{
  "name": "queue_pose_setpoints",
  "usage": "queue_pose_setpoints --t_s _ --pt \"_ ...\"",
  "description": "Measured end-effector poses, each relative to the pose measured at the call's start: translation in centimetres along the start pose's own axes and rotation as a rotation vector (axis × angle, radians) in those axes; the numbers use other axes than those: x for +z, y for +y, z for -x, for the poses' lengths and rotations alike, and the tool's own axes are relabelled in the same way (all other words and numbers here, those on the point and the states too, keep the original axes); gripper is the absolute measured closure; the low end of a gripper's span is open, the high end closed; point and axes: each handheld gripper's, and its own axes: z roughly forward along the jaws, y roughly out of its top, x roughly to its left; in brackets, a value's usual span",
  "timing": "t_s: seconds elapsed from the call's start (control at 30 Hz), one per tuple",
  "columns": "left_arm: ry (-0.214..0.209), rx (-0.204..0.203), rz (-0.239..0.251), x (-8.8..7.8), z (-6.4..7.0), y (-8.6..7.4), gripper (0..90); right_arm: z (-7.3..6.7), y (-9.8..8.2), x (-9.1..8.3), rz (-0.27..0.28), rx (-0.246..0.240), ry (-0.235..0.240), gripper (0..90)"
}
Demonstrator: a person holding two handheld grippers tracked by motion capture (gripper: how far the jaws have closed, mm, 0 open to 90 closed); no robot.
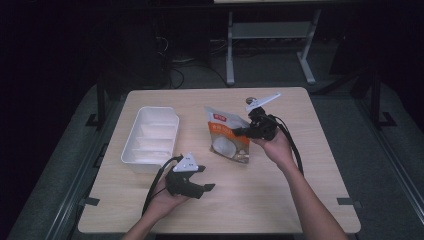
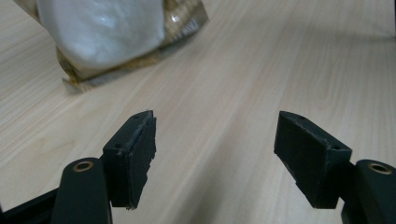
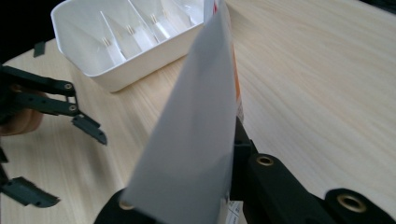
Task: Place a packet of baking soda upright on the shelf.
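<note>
High view shows your right claw [image 1: 243, 131] clamped on the pouch [image 1: 226, 136], mid-desk [image 1: 280, 200], its near edge seemingly touching the wood. Your left claw [image 1: 205, 178] hangs spread wide near the front, right of the white tray [image 1: 150, 137]. Right gripper view: the pouch hides most of both jaws.
</note>
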Motion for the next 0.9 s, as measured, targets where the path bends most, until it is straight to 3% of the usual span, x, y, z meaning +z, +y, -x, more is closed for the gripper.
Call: queue_pose_setpoints --t_s 0.23,0.9 --pt "0.011 0.02 -0.008 -0.8 0.5 -0.8 26.9 -0.3 1.5 -0.4 0.0 -0.025 -0.028 89.7" --pt "-0.007 0.026 -0.009 -1.8 0.6 -2.3 24.8 -2.1 5.6 0.0 0.023 -0.065 0.035 89.7"
